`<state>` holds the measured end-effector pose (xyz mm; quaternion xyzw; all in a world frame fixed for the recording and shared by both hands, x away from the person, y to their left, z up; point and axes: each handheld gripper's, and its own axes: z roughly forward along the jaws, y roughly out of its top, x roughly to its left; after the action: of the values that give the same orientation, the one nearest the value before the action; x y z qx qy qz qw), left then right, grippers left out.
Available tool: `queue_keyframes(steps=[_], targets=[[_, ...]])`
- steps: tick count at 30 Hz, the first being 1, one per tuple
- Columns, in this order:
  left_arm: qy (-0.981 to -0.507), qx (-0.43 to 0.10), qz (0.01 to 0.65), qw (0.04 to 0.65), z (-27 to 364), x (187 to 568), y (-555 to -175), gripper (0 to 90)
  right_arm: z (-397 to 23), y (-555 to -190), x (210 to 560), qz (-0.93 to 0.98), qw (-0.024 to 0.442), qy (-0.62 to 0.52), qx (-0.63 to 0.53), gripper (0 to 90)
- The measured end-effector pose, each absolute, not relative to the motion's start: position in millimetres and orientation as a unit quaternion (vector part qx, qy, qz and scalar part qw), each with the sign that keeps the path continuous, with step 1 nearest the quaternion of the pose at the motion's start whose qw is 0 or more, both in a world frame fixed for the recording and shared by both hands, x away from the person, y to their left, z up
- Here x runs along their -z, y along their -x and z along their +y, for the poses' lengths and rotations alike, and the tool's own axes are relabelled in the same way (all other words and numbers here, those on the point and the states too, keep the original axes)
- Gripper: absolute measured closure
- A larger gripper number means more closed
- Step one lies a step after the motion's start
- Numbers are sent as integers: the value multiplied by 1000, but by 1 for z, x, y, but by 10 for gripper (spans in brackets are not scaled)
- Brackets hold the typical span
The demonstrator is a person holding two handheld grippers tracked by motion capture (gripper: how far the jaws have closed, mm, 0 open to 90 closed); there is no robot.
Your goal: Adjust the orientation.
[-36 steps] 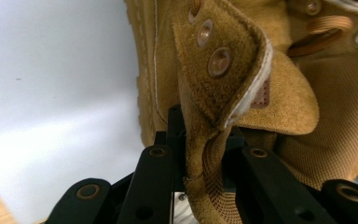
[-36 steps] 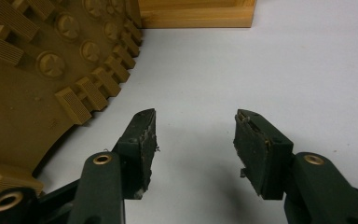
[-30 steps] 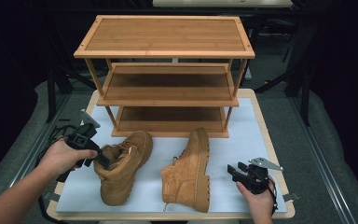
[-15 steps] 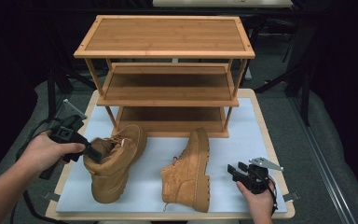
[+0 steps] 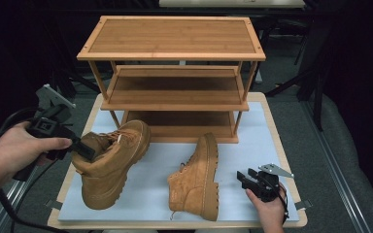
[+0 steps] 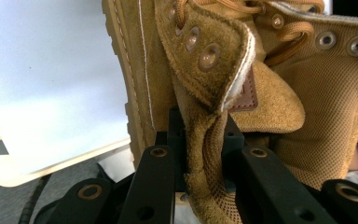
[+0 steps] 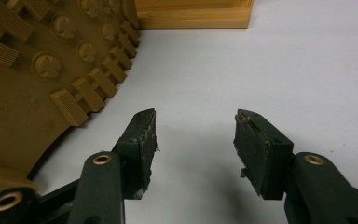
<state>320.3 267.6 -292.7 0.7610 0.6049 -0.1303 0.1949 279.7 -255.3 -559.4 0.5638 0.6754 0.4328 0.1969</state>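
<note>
A tan lace-up boot (image 5: 111, 165) hangs tilted over the left of the white mat, heel end raised. My left gripper (image 5: 85, 151) is shut on its ankle collar. In the left gripper view the jaws (image 6: 200, 135) pinch the suede collar flap (image 6: 205, 116) of the boot (image 6: 279, 93). A second tan boot (image 5: 196, 177) lies on its side mid-mat, sole facing right. My right gripper (image 5: 244, 178) rests low at the front right, open and holding nothing. In the right gripper view its jaws (image 7: 193, 135) point past the lugged sole (image 7: 32, 70).
A three-tier bamboo shoe rack (image 5: 175, 82) stands at the back of the mat (image 5: 257, 141), all its shelves bare; its base (image 7: 191, 14) lies ahead of the right gripper. The table's wooden rim (image 5: 281, 145) borders the mat. Dark floor surrounds the table.
My left hand has lifted the gripped boot up and toward the left, so it now hangs tilted above the mat. The right gripper and the second boot have not moved.
</note>
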Motion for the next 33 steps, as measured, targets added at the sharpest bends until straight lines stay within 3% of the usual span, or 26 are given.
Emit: queue_keyframes(steps=[12,33], targets=[[-758,131,596,232,276,255,-308,806,-256,-279,559,673,196,-571,-427,475],[-768,129,563,277,254,246,-319,809,-259,-279,559,669,197,-575,-429,473]])
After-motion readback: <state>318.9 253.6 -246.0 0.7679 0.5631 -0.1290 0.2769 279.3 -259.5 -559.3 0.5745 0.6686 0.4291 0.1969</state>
